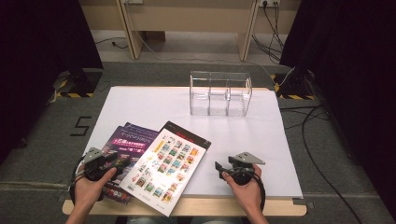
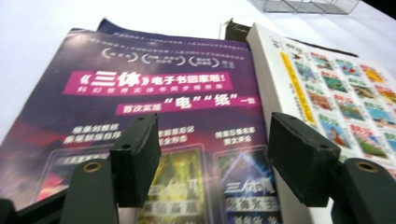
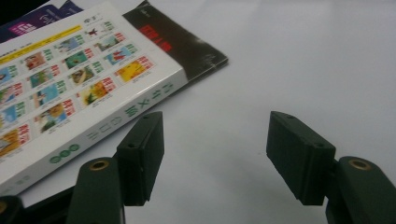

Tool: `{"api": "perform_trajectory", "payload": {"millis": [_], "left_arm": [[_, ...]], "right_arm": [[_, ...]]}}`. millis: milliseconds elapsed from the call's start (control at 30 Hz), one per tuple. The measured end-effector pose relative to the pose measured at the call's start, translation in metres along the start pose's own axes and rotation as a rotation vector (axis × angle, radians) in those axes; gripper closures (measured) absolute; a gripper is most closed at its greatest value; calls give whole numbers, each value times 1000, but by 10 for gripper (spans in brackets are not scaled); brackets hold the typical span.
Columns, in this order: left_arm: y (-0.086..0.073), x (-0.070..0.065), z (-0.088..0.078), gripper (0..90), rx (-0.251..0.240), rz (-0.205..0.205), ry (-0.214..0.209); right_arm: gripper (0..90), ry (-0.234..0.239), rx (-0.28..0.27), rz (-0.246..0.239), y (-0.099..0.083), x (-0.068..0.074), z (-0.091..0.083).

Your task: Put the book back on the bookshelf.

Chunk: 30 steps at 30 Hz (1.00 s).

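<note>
A purple magazine [image 1: 125, 148] lies at the front left of the white sheet, with a white book of small coloured pictures [image 1: 169, 164] overlapping its right side. A black booklet [image 1: 189, 136] peeks out under the book's far edge. My left gripper [image 1: 111, 158] hovers over the purple magazine [image 2: 154, 93], jaws wide apart and empty. The white book [image 2: 345, 98] runs along its right. My right gripper [image 1: 218, 166] rests low on the sheet right of the white book [image 3: 70, 88], open, nothing between its jaws. The black booklet [image 3: 180, 44] lies beyond.
A clear plastic organiser with three compartments [image 1: 219, 93] stands at the far middle of the white sheet [image 1: 261, 135]. The wooden table edge [image 1: 205, 207] runs along the front. Cables trail on the grey floor at the right [image 1: 322, 140].
</note>
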<state>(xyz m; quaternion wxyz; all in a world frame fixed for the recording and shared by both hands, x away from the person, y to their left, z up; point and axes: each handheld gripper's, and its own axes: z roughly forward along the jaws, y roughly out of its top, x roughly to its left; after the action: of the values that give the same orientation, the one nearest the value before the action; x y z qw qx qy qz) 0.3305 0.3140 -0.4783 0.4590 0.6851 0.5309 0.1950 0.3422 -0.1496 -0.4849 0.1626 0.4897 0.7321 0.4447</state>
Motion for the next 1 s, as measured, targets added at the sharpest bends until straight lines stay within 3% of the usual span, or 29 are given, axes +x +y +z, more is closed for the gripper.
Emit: {"api": "perform_trajectory", "payload": {"millis": [200,233,267,333,567,900,1000], "left_arm": [[14,-7,8,369,30,20,-38],[17,-9,10,369,44,22,-50],[20,-11,14,371,64,19,-65],[27,-16,22,375,108,19,-109],[41,-27,43,382,198,48,-165],[42,-35,59,409,246,49,-179],[41,-36,61,440,266,25,-215]], "right_arm": [[402,79,54,28,2,9,3],[402,79,54,28,2,9,3],[411,122,77,32,2,14,6],[417,157,99,40,3,20,9],[418,244,162,31,7,41,23],[418,286,205,32,8,55,38],[417,291,213,33,8,56,40]]}}
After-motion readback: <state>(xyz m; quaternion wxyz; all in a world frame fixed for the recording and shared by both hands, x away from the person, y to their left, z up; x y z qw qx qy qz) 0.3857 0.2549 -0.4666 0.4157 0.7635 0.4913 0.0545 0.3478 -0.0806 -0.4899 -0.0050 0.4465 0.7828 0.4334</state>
